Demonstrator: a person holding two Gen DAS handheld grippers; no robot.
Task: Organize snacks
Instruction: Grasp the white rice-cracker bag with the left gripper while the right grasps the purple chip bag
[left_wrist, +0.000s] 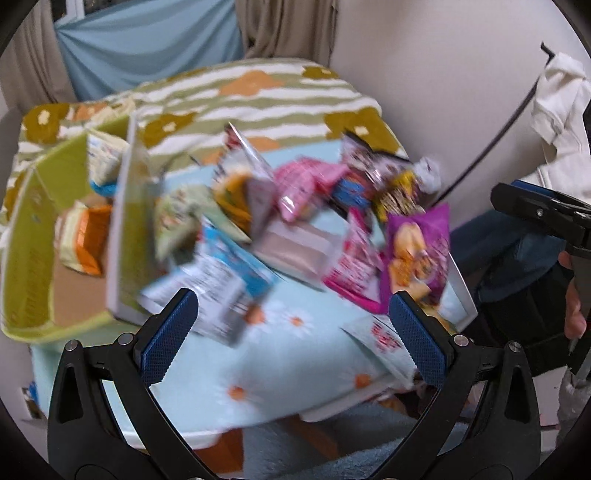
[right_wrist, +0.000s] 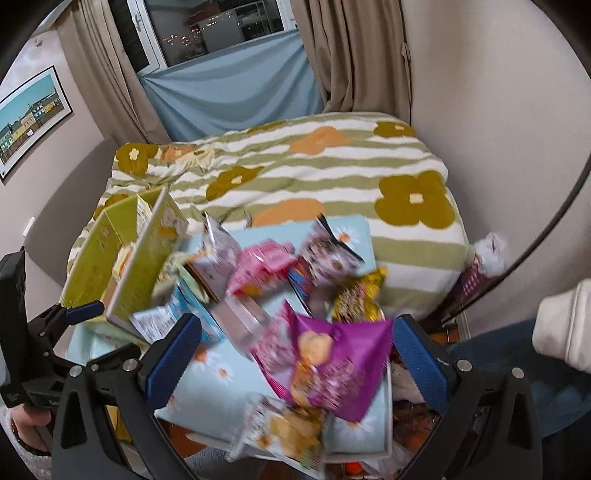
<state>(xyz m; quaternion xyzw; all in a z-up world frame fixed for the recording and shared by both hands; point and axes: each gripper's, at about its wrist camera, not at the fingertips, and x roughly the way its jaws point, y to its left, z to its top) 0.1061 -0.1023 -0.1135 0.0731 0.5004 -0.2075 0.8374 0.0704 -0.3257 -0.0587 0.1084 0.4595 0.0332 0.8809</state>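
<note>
Both grippers, the left gripper (left_wrist: 291, 328) and the right gripper (right_wrist: 295, 354), are seen spread wide with nothing held between the blue pads. Snack packets, among them a purple bag (right_wrist: 328, 365), are heaped mid-frame on a flowered table (left_wrist: 288, 369). A green box (left_wrist: 26, 236) at left holds an orange packet (left_wrist: 83, 240).

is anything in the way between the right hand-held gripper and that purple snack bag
Nothing visible. The right hand-held gripper is open, and the purple snack bag lies between its fingers on top of the pile.
</note>
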